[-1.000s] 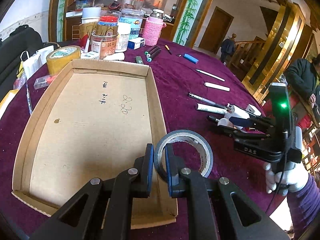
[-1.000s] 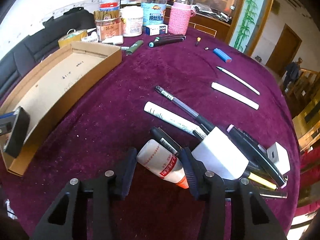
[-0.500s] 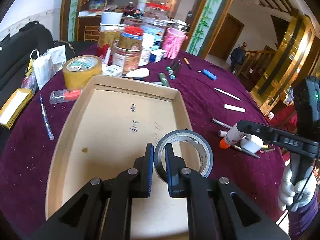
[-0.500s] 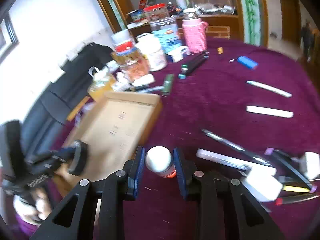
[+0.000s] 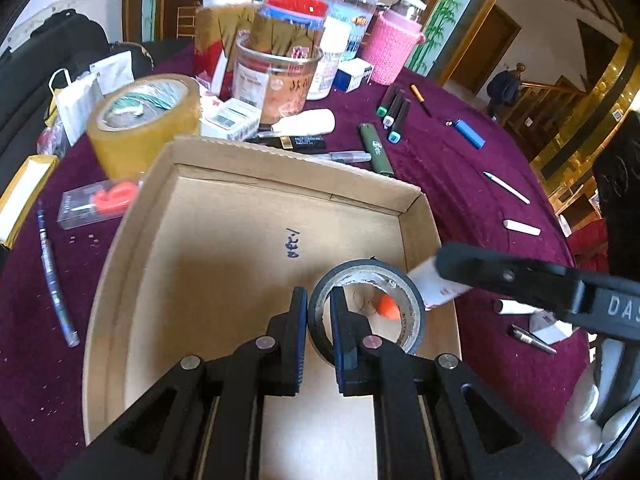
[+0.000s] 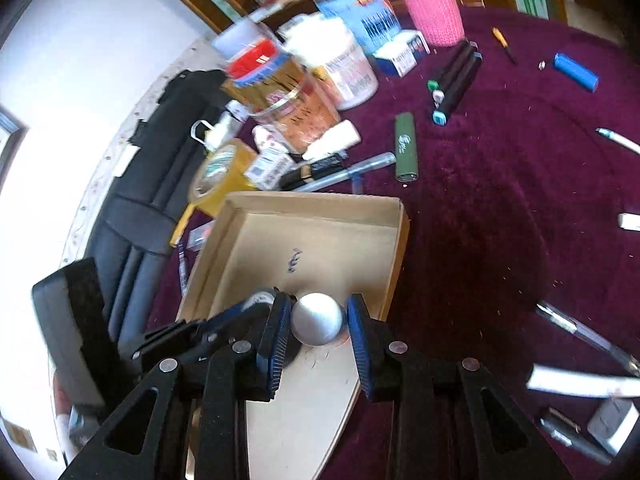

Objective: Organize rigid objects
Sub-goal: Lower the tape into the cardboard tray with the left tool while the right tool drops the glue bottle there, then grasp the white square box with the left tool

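place: ornate hall | cues: gilded staircase [image 5: 576, 92]; purple-clothed round table [image 5: 460, 184]

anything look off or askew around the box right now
Mostly crowding: the right claw brings the glue bottle in over the cardboard box so its orange tip pokes into the ring of the black tape roll held by the left claw. Nothing looks spilled or damaged.
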`<move>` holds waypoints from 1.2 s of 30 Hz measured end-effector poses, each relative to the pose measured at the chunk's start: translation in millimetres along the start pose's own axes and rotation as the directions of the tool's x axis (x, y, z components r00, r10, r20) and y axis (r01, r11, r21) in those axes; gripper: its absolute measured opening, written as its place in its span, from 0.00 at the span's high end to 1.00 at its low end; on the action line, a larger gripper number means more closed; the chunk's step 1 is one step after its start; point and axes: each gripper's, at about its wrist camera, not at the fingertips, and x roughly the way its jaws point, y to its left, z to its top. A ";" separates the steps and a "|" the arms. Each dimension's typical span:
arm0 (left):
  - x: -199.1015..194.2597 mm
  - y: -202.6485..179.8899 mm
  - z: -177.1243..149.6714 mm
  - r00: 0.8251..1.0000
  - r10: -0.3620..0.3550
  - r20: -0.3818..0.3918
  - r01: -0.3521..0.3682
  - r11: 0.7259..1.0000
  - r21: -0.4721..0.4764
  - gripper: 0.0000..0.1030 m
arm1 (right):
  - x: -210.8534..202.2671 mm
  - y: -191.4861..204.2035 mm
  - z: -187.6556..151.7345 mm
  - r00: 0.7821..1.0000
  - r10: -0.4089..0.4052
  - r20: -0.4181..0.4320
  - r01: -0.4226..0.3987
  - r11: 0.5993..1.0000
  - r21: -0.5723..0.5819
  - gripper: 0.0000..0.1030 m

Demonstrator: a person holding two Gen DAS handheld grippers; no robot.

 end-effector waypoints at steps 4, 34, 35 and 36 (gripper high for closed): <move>5.1 1.9 5.5 1.000 -0.026 0.012 0.026 0.999 -0.030 0.71 | 9.1 -6.7 18.1 1.000 -0.023 -0.010 0.023 0.999 0.042 0.43; -89.4 -132.5 -95.4 0.955 -0.262 0.139 0.241 0.959 0.151 0.23 | -213.3 -174.8 -119.5 0.635 -0.587 0.502 0.434 0.809 0.396 0.01; -87.2 -137.6 -99.9 0.957 -0.264 0.123 0.244 0.958 0.153 0.23 | -214.8 -189.2 -126.5 0.621 -0.604 0.500 0.429 0.795 0.428 0.01; -84.0 -143.2 -103.6 0.959 -0.263 0.107 0.245 0.957 0.154 0.23 | -215.2 -199.3 -130.8 0.613 -0.611 0.501 0.421 0.789 0.447 0.01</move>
